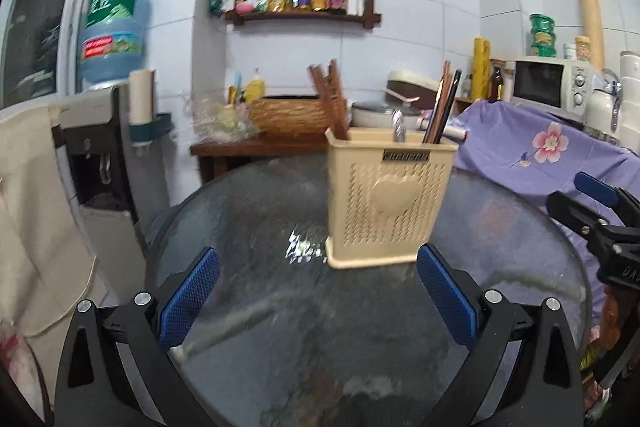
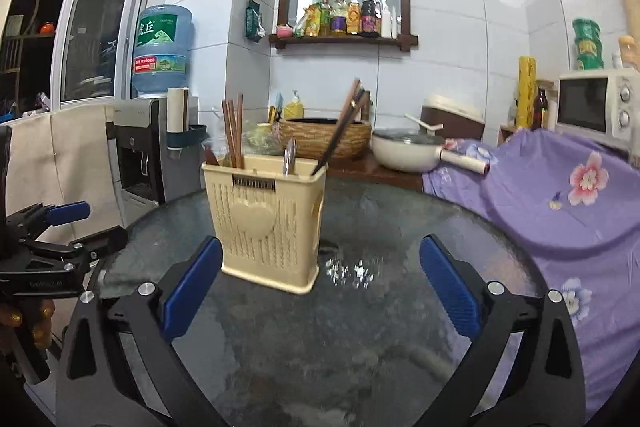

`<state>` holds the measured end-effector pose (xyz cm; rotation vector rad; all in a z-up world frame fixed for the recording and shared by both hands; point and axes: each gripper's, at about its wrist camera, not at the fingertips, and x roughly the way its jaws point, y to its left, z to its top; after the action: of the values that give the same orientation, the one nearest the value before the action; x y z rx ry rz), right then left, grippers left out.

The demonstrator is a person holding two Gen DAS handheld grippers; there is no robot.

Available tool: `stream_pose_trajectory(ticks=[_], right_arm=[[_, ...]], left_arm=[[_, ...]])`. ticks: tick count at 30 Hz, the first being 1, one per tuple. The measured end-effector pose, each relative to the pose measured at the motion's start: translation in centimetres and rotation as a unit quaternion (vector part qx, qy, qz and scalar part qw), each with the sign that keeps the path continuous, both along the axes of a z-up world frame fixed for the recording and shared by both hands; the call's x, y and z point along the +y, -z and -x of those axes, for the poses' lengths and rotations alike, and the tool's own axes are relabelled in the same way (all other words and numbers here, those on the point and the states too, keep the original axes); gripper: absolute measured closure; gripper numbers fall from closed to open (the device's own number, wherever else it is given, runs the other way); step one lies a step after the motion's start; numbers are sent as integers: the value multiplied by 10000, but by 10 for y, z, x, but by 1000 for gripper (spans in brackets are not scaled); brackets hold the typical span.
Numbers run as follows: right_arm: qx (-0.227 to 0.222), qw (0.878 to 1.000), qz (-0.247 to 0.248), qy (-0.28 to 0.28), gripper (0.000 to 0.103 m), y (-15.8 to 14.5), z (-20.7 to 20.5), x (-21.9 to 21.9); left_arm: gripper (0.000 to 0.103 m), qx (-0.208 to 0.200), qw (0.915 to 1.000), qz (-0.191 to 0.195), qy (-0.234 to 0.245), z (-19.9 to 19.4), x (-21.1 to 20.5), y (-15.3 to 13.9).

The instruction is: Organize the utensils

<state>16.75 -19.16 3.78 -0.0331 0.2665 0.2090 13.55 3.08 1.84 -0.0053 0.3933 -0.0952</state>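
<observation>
Two grippers, one in each of my hands, face a beige plastic utensil holder (image 1: 390, 201) that stands upright on the round dark glass table (image 1: 256, 211). My left gripper (image 1: 318, 301) has its jaws spread wide, blue pads well apart, with nothing between them but bare tabletop. My right gripper (image 2: 320, 297) is spread just as wide and is likewise empty.

From the right wrist the holder (image 2: 266, 223) sits left of centre, near the left pad; from the left wrist it sits right of centre, near the right pad. Neither tool touches it.

It is a rectangular basket with perforated walls in rows of small slots, a raised heart shape on the front face and a small dark label under the rim. A flat foot runs round its base. Brown wooden chopsticks (image 1: 330, 95) lean out of its left compartment, darker chopsticks (image 1: 444, 107) lean out of the right end, and a metal utensil end (image 1: 399, 125) pokes up in the middle.

At the right edge of the left wrist view I see my right gripper, and my left gripper shows at the left edge of the right wrist view, both open.
</observation>
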Motion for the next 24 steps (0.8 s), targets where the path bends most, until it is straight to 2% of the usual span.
stream_pose_trajectory(ticks=[3,8,17,24], right_arm=[[336,9991,-236,-99,6,19,13,-4],[677,9965,-358,-340,6,41,45,1],[283,9978,-367,-477,6,40,108,-2],[224,9976,-504,-416,6,34,126,-9]], left_arm=[[7,174,9998,63,-107,16,5,12],[7,118,9986,510,-113,52,13,22],[7,-71,9992,405,-7,94,8,19],[6,-338,9991,225,101,118,-2,10]])
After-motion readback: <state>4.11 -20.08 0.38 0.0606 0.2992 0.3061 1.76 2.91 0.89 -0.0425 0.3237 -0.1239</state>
